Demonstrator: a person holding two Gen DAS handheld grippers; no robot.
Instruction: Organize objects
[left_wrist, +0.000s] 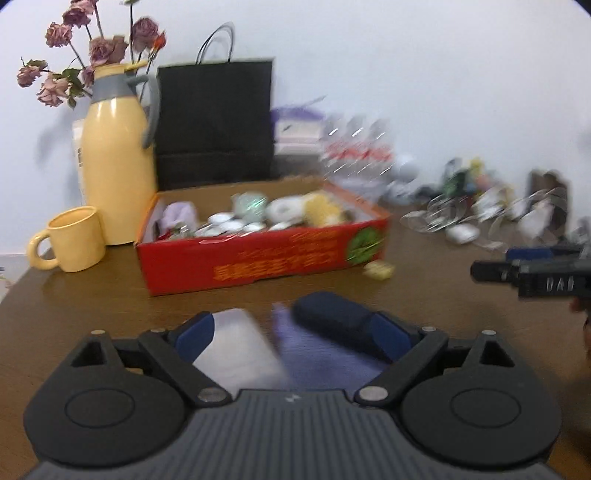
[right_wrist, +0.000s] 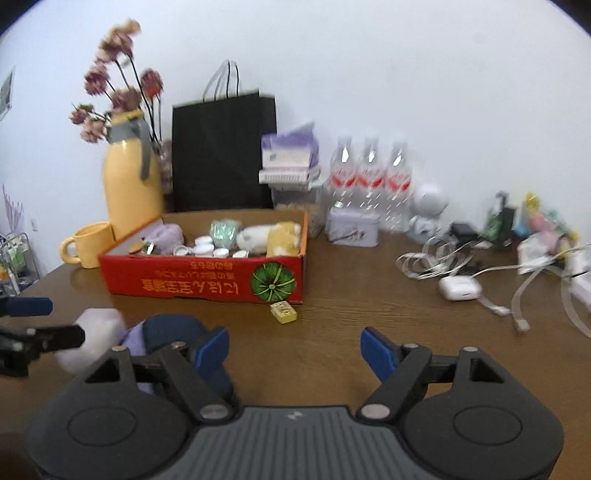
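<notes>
My left gripper (left_wrist: 291, 332) is shut on a soft bundle: a white and purple plush piece (left_wrist: 243, 347) with a dark navy part (left_wrist: 332, 317), held just above the wooden table in front of the red cardboard box (left_wrist: 258, 266). The box holds several small items. In the right wrist view the bundle (right_wrist: 99, 336) shows at the lower left, with the left gripper's fingers (right_wrist: 48, 339) on it. My right gripper (right_wrist: 293, 349) is open and empty over bare table, right of the bundle. A small yellow block (right_wrist: 283, 312) lies just before the box (right_wrist: 203, 284).
A yellow jug with dried flowers (right_wrist: 129, 192), a yellow mug (right_wrist: 88, 243) and a black paper bag (right_wrist: 225, 151) stand behind the box. Water bottles (right_wrist: 369, 173), a lilac tin (right_wrist: 352, 225), ribbons, cables and a white earbud case (right_wrist: 460, 288) lie at the right.
</notes>
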